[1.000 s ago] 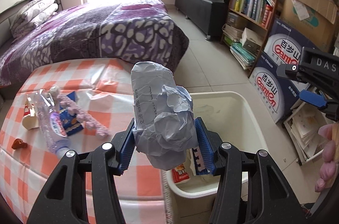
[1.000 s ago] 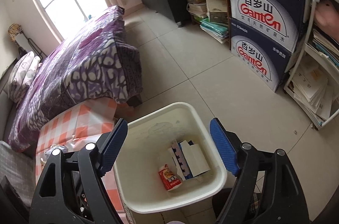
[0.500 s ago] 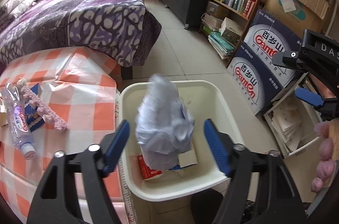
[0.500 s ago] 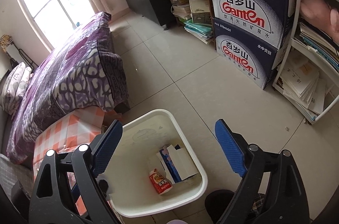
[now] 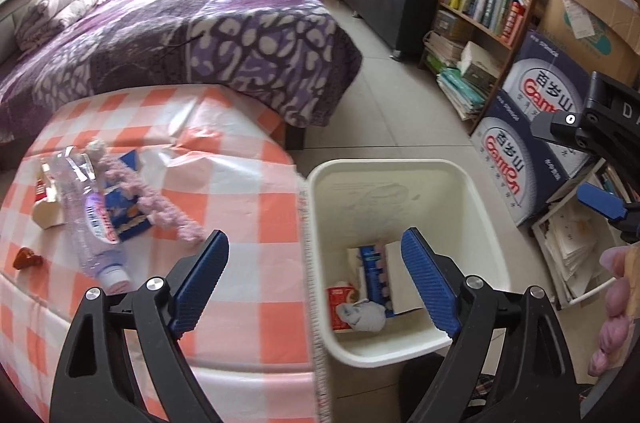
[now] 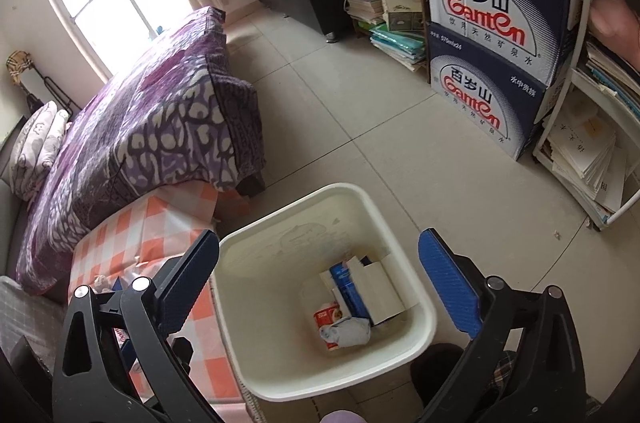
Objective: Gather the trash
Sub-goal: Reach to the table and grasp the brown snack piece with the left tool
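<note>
While boxes half-hide it, the crumpled paper lies in the bin.

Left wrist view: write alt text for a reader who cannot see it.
The open left gripper hangs empty over a cream bin holding a crumpled paper ball and small cartons. Left of the bin, a checked tablecloth still carries a plastic bottle and other litter.

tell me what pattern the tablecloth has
Orange and white checks on the tablecloth, clearest in the left wrist view.
</note>
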`<act>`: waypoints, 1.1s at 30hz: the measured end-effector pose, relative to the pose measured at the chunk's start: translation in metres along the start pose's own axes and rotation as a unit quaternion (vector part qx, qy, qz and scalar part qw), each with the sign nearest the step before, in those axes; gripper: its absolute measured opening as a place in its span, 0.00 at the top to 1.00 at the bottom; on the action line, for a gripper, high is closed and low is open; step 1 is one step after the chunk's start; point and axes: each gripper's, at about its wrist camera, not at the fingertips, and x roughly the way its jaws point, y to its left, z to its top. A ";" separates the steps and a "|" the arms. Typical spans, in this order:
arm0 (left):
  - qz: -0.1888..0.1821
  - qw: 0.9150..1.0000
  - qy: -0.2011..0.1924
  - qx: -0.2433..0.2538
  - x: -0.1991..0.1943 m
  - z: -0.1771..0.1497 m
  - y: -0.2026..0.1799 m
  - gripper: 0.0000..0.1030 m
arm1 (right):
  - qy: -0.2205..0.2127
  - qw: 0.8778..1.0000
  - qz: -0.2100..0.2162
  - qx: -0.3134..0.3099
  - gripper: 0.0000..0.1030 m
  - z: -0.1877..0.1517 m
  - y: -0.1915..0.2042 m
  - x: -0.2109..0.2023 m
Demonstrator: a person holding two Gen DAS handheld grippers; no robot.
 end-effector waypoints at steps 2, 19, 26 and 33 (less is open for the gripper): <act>0.017 1.000 0.004 -0.007 -0.001 -0.001 0.016 0.17 | 0.010 1.000 0.006 -0.003 0.07 -0.004 0.010 0.003; 0.169 0.971 0.071 -0.155 -0.007 -0.014 0.204 0.17 | 0.083 0.994 0.037 -0.066 0.07 -0.057 0.107 0.038; 0.191 0.928 0.095 -0.307 -0.003 -0.028 0.285 0.17 | 0.101 0.990 0.045 -0.085 0.07 -0.072 0.132 0.050; 0.226 0.883 0.091 -0.401 0.003 -0.042 0.338 0.17 | 0.114 0.987 0.047 -0.101 0.07 -0.083 0.152 0.061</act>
